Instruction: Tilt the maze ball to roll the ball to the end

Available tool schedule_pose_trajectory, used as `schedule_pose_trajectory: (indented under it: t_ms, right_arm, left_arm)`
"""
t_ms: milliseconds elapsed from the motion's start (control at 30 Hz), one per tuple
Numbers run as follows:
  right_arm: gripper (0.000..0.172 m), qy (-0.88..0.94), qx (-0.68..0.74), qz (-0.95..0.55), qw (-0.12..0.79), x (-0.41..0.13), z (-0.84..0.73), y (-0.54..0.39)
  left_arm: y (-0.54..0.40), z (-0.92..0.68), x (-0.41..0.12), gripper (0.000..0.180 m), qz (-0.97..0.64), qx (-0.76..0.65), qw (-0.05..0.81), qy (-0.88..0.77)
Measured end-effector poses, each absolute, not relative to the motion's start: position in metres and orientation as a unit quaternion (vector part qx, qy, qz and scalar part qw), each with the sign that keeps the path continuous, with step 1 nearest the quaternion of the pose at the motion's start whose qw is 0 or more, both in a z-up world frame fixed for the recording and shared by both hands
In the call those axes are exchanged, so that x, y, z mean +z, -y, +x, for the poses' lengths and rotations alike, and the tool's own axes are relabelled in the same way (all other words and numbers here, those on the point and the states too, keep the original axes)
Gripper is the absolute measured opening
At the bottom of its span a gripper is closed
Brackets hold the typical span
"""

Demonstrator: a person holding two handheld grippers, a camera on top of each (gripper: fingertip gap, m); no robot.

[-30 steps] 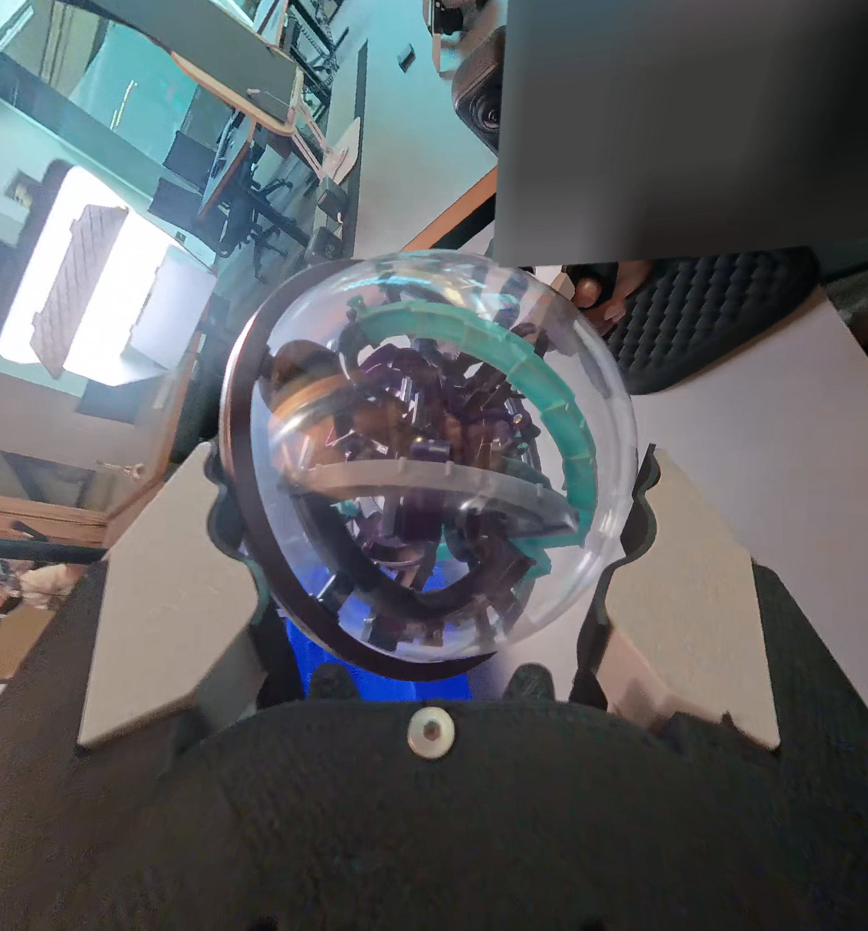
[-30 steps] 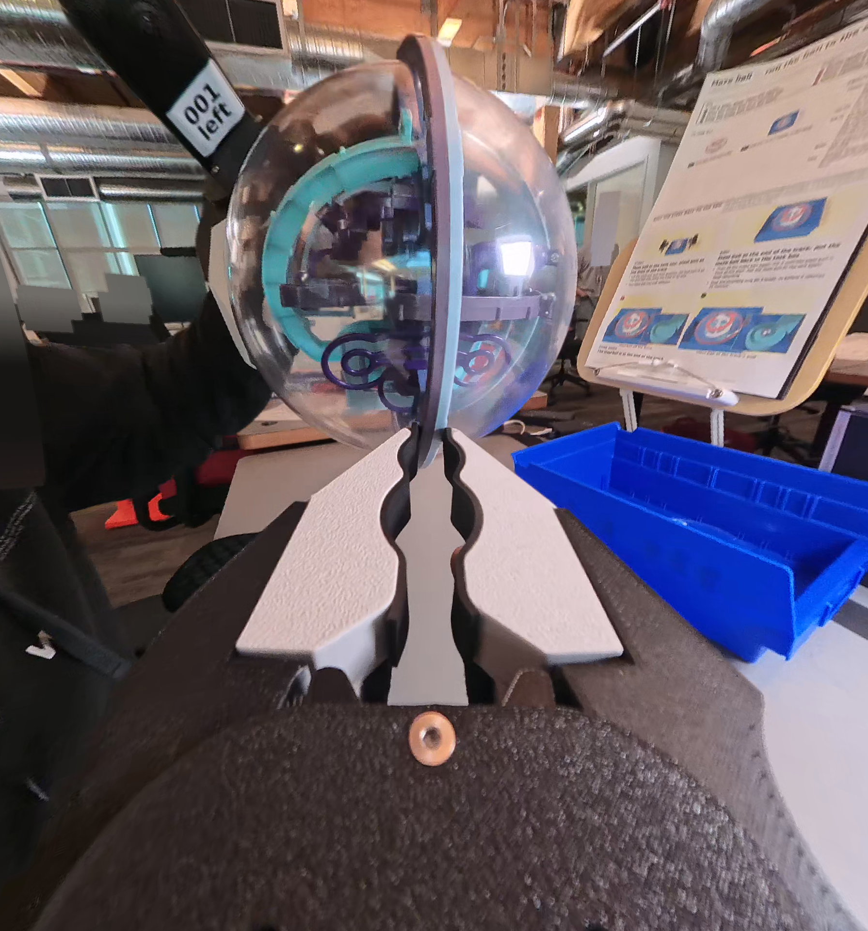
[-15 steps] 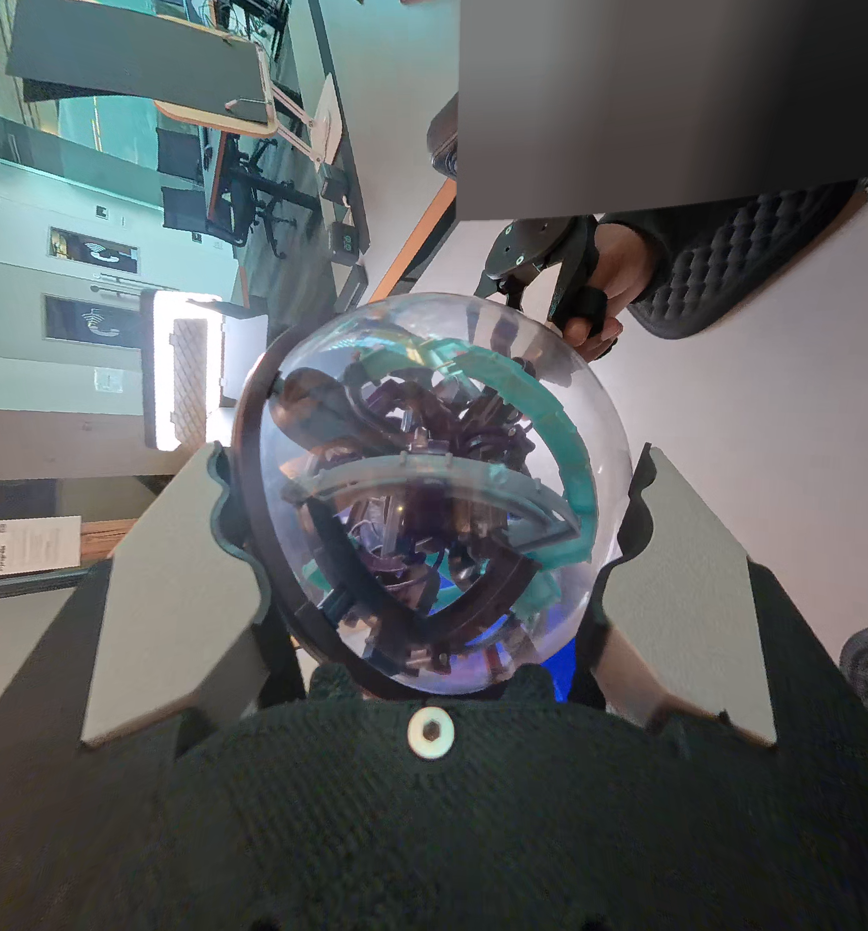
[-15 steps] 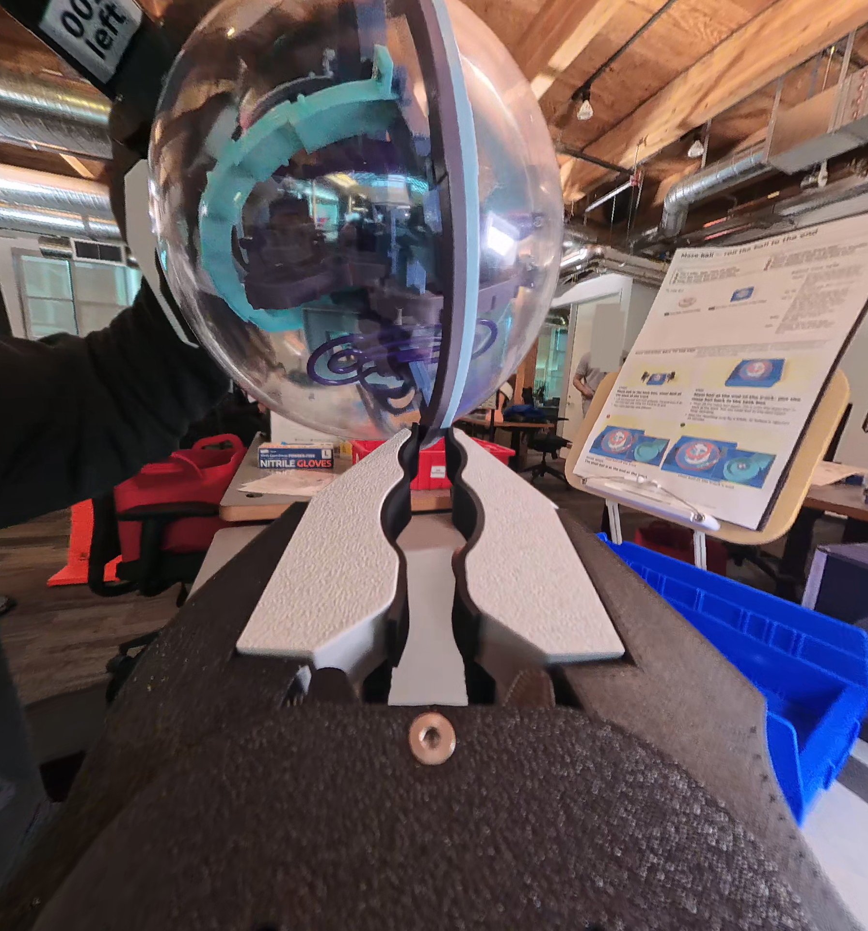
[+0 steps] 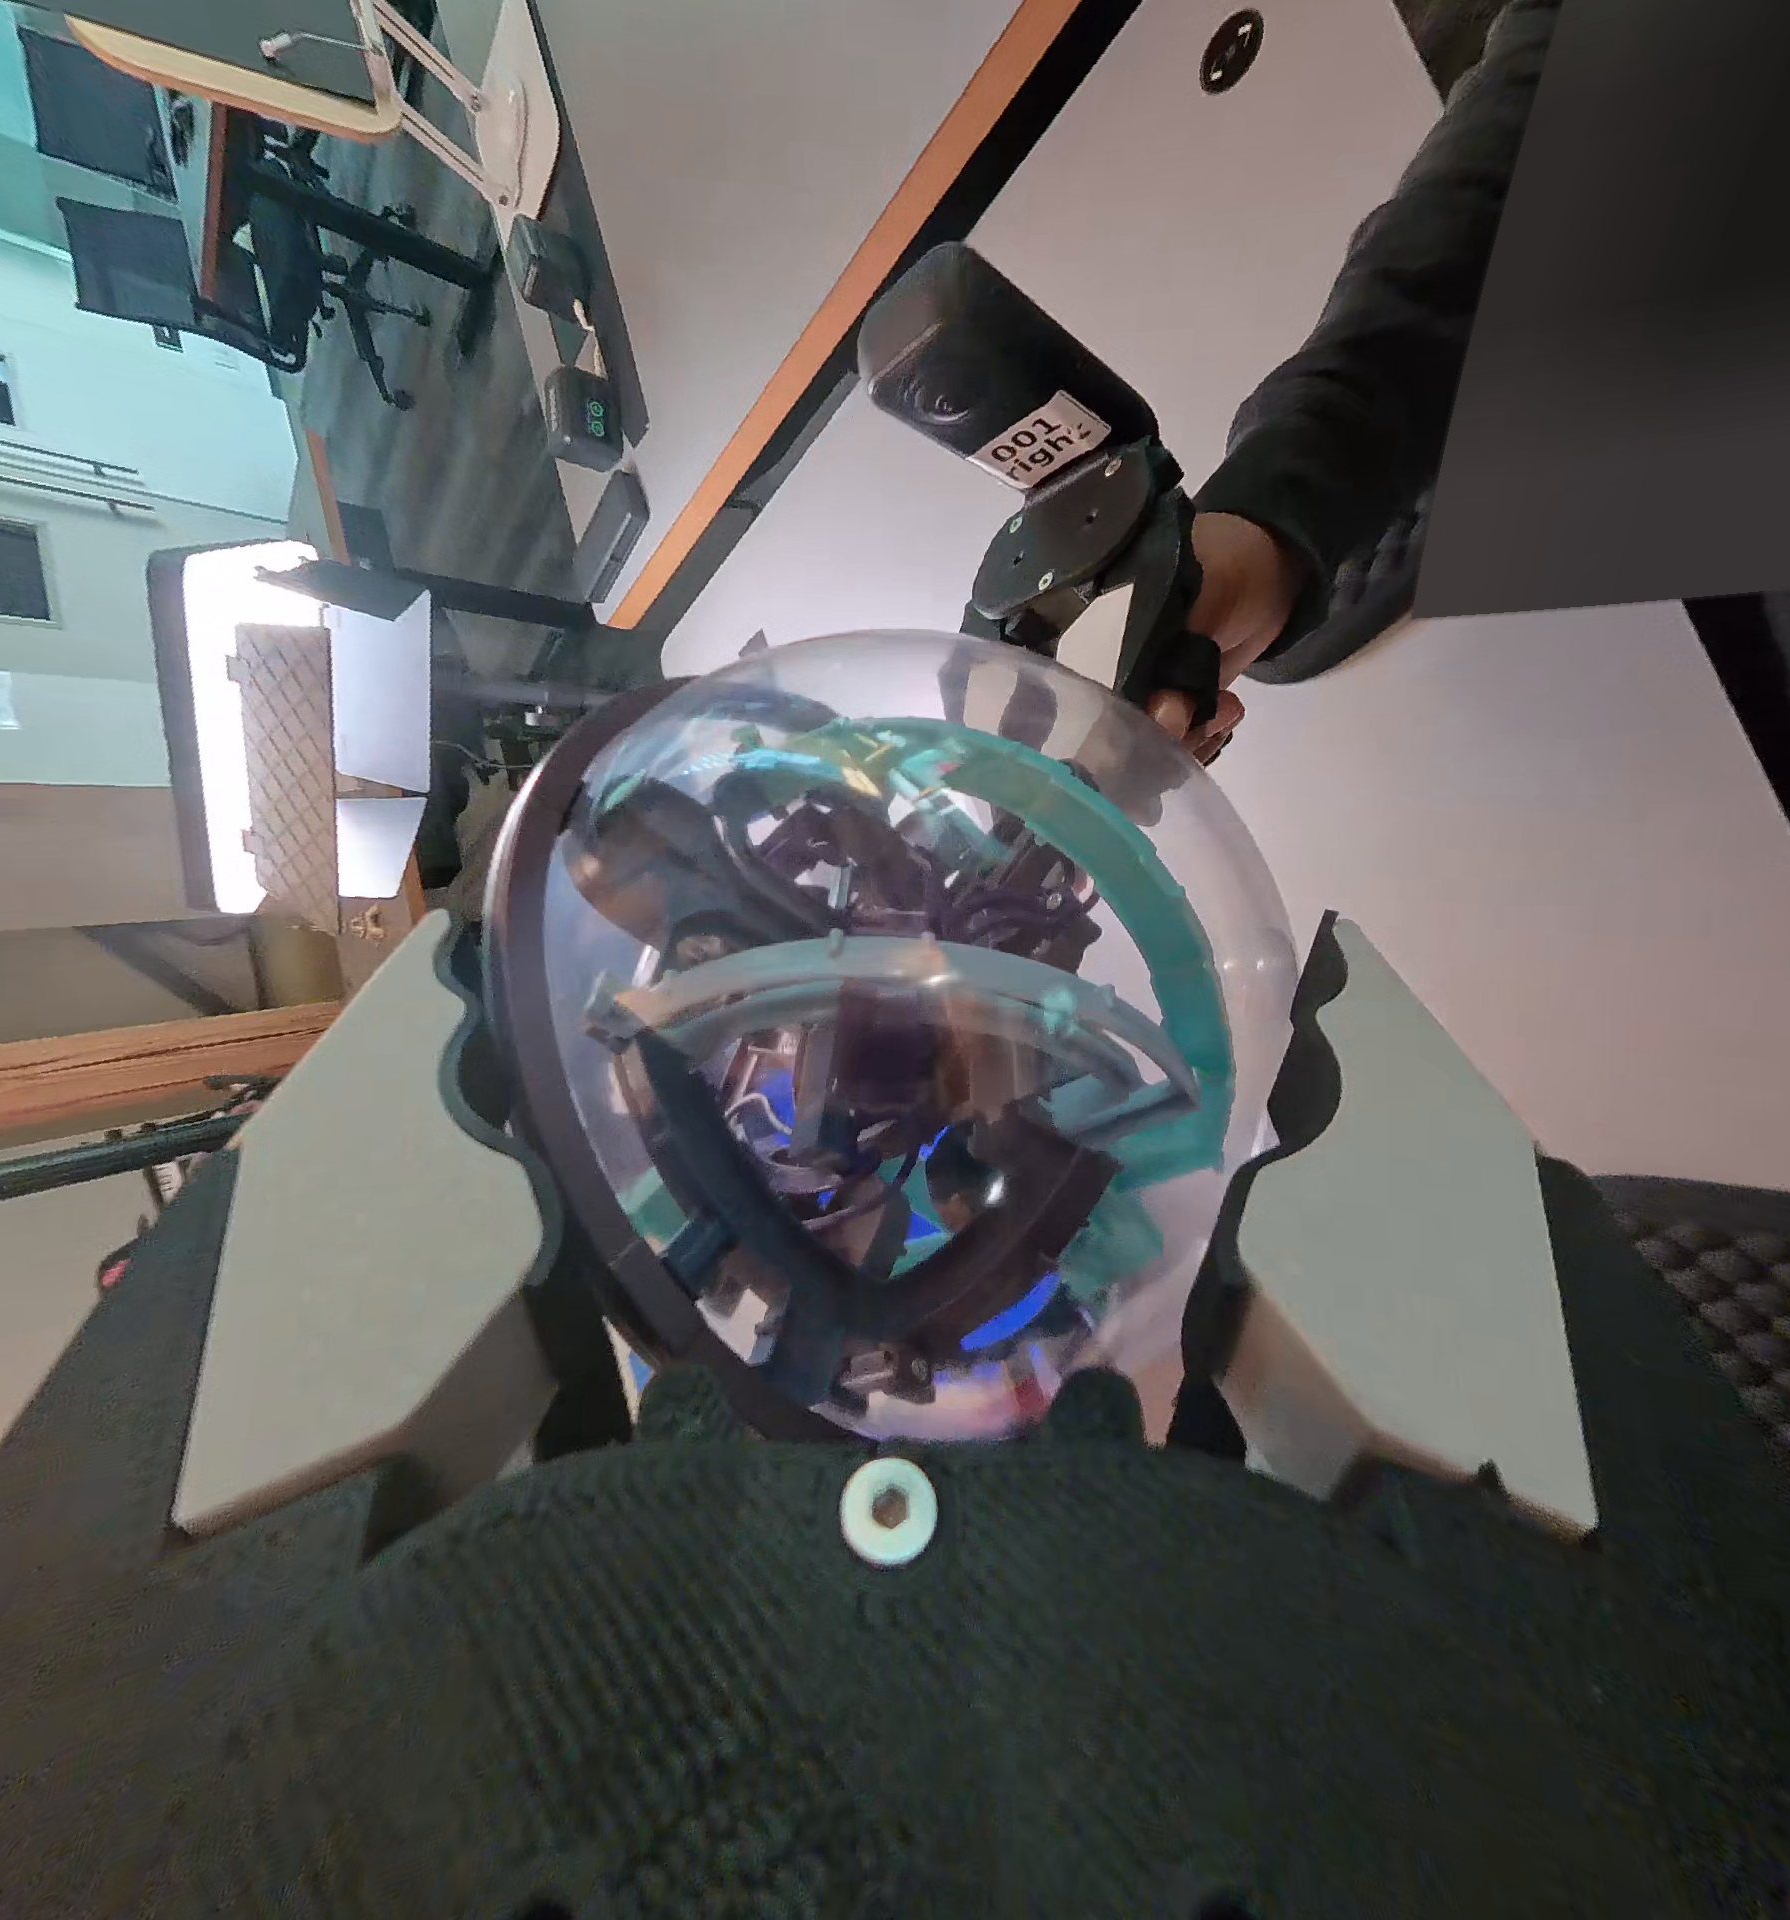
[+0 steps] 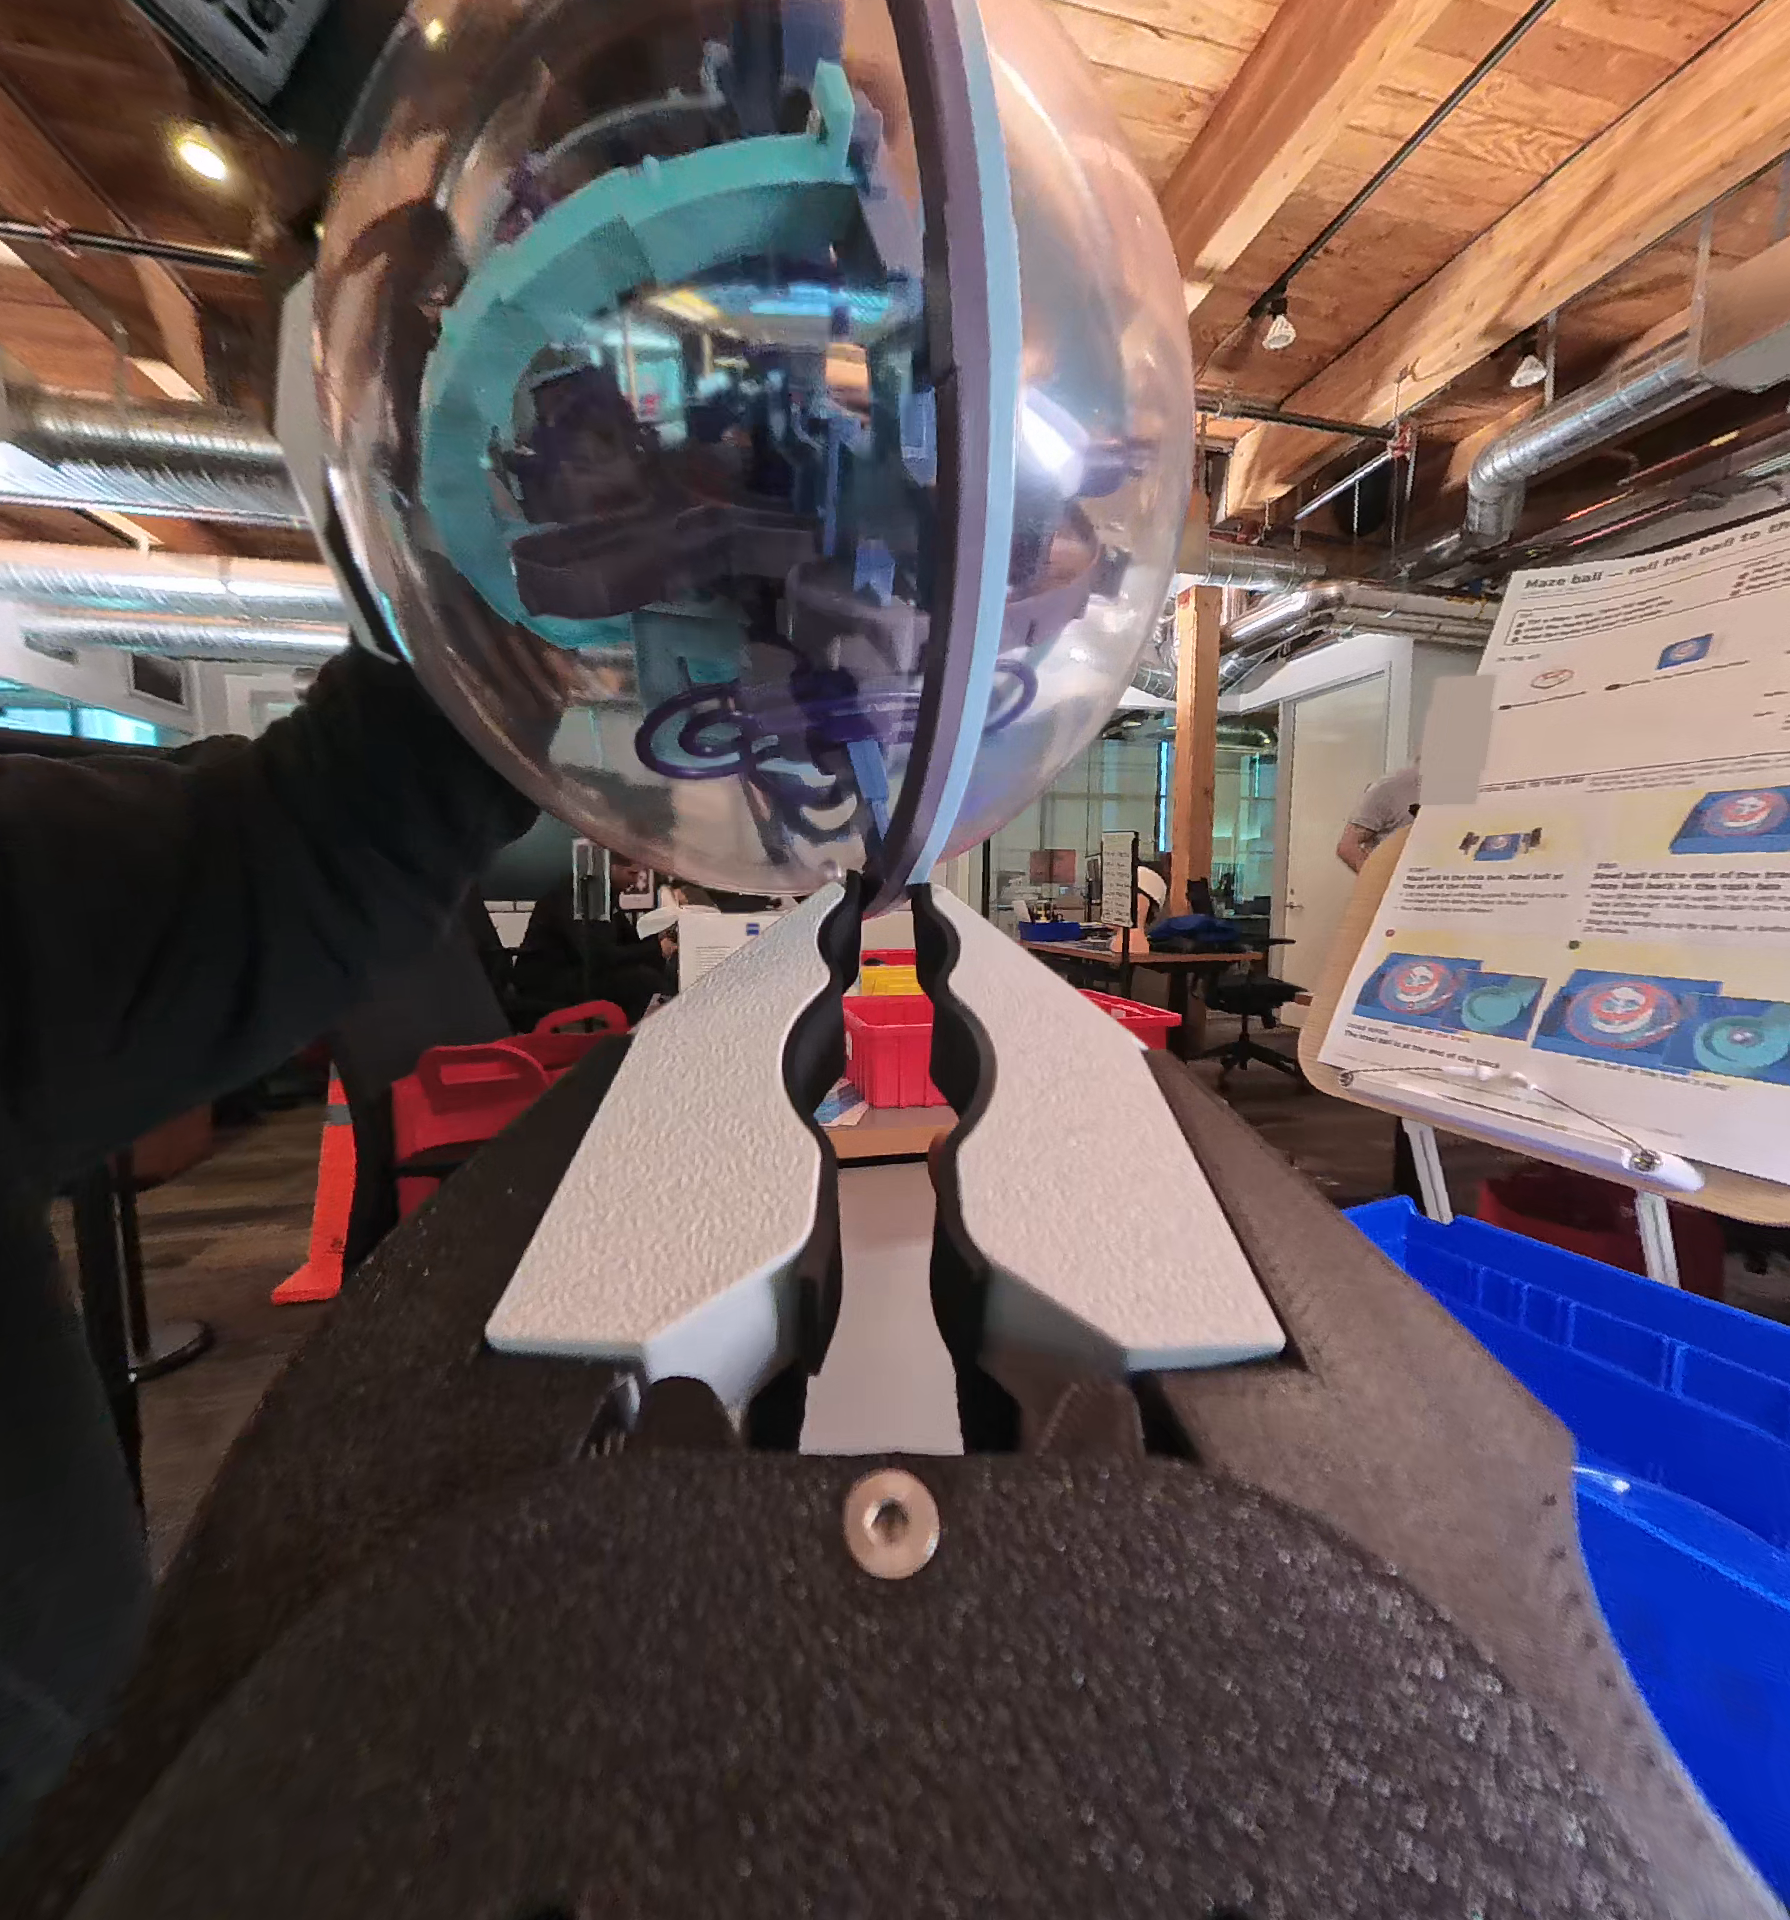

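Observation:
The maze ball [image 5: 891,1039] is a clear sphere with teal, grey and purple tracks inside and a dark rim around its middle. It is held up in the air. My left gripper [image 5: 891,935] is spread wide around the sphere, with both pads pressed on its sides. My right gripper [image 6: 886,899] is nearly closed, and its black fingertips [image 6: 844,914] pinch the bottom of the ball's rim [image 6: 958,416]. The ball [image 6: 745,447] fills the upper part of the right wrist view. I cannot make out the small ball inside. The right gripper's body [image 5: 1067,540] shows behind the sphere, its fingertips hidden.
A blue bin [image 6: 1649,1455] sits on the table at the lower right. An instruction board on a stand [image 6: 1618,935] is behind it. Red bins [image 6: 891,1029] stand farther back. A white tabletop [image 5: 1493,883] lies under the ball. A person's hand [image 5: 1234,603] holds the right gripper.
Both grippers have tilted and lifted the ball together, so the right view now looks up towards the ceiling. The right gripper and hand show more fully in the left view. Both grasps have stayed the same.

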State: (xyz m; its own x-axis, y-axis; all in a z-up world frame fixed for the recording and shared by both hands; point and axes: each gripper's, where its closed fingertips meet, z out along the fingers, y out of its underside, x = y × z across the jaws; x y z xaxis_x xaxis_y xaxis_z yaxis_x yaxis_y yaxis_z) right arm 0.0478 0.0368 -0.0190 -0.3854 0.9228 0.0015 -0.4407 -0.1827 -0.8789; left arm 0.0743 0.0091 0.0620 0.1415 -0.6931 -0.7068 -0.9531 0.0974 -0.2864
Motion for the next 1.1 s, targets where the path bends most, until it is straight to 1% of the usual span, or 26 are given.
schedule_pose_trajectory:
  t_ms: [200,333,533,700,900,1033,1100]
  right_arm:
    - [0.006,0.432,0.714,-0.295,0.465,-0.036,0.064,-0.043]
    - [0.006,0.458,0.707,-0.317,0.435,-0.053,0.067,-0.043]
    - [0.006,0.492,0.654,-0.337,0.466,-0.073,0.065,-0.054]
    - [0.006,0.512,0.628,-0.358,0.464,-0.088,0.061,-0.061]
    - [0.006,0.575,0.540,-0.379,0.483,-0.125,0.062,-0.073]
    - [0.006,0.604,0.484,-0.403,0.487,-0.158,0.066,-0.081]
    - [0.006,0.615,0.463,-0.411,0.488,-0.172,0.068,-0.083]
  left_arm:
    - [-0.015,0.063,0.046,0.148,-0.664,0.088,0.439,-0.599]
    - [-0.019,0.052,0.028,0.147,-0.671,0.026,0.468,-0.575]
    - [-0.023,0.040,0.003,0.147,-0.638,0.002,0.528,-0.561]
    - [-0.027,0.021,-0.022,0.147,-0.636,-0.021,0.570,-0.519]
    - [-0.033,0.008,-0.078,0.147,-0.620,-0.014,0.617,-0.484]
    - [-0.044,-0.001,-0.129,0.147,-0.637,0.006,0.612,-0.469]
    - [-0.049,-0.002,-0.151,0.147,-0.650,-0.012,0.613,-0.450]
